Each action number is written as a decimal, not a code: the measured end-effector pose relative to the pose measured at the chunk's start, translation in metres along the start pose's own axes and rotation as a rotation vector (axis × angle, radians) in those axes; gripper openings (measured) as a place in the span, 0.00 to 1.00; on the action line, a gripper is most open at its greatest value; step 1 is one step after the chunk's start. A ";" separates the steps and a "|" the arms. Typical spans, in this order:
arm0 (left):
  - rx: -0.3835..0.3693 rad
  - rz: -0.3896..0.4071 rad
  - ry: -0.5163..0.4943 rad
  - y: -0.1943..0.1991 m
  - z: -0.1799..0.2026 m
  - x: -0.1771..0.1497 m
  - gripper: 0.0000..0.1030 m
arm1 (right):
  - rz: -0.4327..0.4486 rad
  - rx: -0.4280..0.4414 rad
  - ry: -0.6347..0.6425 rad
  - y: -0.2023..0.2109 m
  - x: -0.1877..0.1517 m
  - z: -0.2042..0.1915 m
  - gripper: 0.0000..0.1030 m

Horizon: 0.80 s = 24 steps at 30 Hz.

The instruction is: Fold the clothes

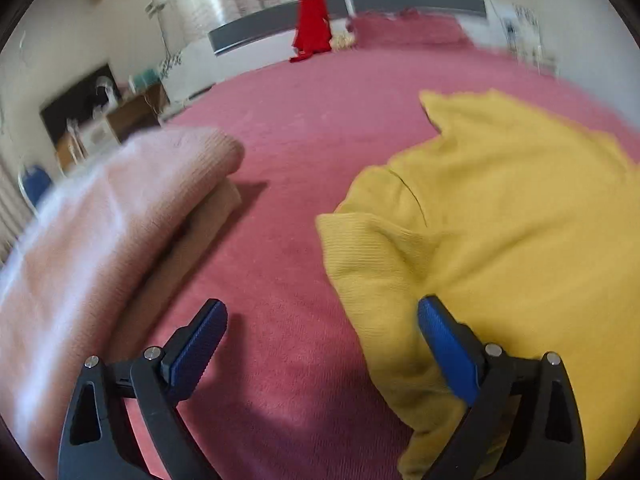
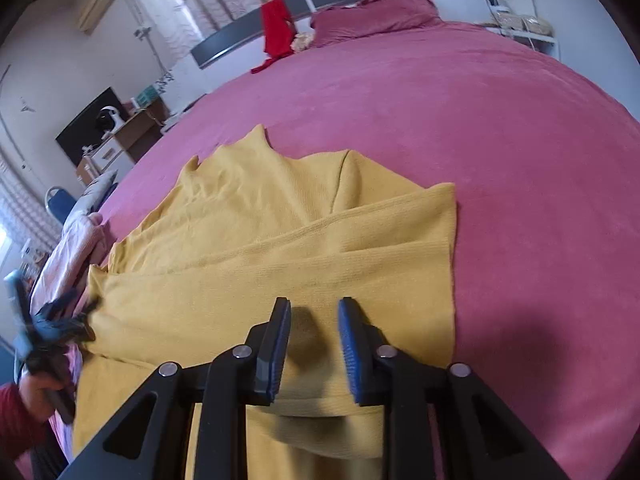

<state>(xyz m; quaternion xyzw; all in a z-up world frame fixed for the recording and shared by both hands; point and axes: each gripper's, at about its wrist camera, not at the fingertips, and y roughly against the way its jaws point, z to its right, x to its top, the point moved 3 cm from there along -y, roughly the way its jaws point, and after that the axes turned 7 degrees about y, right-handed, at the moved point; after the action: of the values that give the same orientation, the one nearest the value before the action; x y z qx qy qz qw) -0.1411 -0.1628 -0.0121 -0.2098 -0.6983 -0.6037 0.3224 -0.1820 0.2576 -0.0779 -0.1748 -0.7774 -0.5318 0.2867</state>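
Blue pads of the left gripper (image 1: 322, 320) are standing wide apart, gripping nothing, hovering over the bed (image 1: 304, 128) between a folded pink garment (image 1: 120, 208) on its left and the yellow sweater (image 1: 500, 208) on its right. The right gripper (image 2: 314, 312) is hanging over the sweater's near part, jaws partly apart, nothing between them. The sweater is lying half folded, one panel laid across the body, so I judge the folding is in the middle. Its long axis is running from the camera toward the headboard, with the pointed end lying far. The next move is probably calling for pinching an edge.
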 end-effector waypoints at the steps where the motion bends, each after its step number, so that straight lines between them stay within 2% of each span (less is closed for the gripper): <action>1: -0.016 -0.015 0.019 -0.001 -0.007 0.002 1.00 | -0.001 -0.002 -0.006 0.001 0.000 0.005 0.03; 3: -0.029 -0.017 0.023 0.000 -0.015 0.005 1.00 | 0.015 -0.040 -0.062 0.011 0.001 0.019 0.03; 5: -0.015 -0.016 -0.015 0.007 -0.015 0.007 1.00 | 0.044 -0.141 -0.120 0.029 0.001 0.035 0.15; 6: -0.035 -0.020 0.003 0.012 -0.015 0.009 1.00 | 0.072 -0.121 -0.137 0.040 -0.001 0.037 0.23; 7: -0.056 -0.023 0.024 0.018 -0.016 0.010 1.00 | 0.100 -0.100 -0.155 0.052 -0.002 0.039 0.26; 10: -0.118 0.032 0.127 0.049 -0.025 0.008 1.00 | 0.155 -0.056 -0.155 0.082 -0.011 0.031 0.26; 11: -0.122 0.023 0.113 0.049 -0.017 0.004 1.00 | 0.159 -0.047 -0.142 0.089 -0.014 0.025 0.27; 14: -0.136 -0.005 0.071 0.049 0.005 -0.007 1.00 | 0.110 -0.043 -0.059 0.081 -0.018 0.001 0.27; 17: -0.145 -0.036 0.025 0.048 0.026 -0.018 1.00 | 0.054 -0.044 -0.018 0.054 -0.017 -0.018 0.27; 19: -0.045 -0.132 -0.090 0.026 0.029 -0.032 1.00 | 0.005 -0.070 0.007 0.036 -0.018 -0.021 0.25; 20: -0.102 -0.139 -0.022 0.028 0.018 -0.031 1.00 | -0.013 -0.075 -0.021 0.031 -0.018 -0.015 0.22; 22: -0.136 -0.165 0.082 0.035 -0.002 -0.026 1.00 | -0.034 -0.065 -0.082 0.028 -0.020 -0.004 0.21; 24: -0.183 -0.191 0.135 0.045 -0.018 -0.033 1.00 | 0.018 0.033 -0.173 0.050 -0.023 0.003 0.26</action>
<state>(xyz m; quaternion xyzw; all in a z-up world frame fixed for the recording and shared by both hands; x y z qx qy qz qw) -0.0834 -0.1690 -0.0024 -0.1301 -0.6339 -0.7055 0.2891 -0.1367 0.2797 -0.0571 -0.2222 -0.8063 -0.4994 0.2260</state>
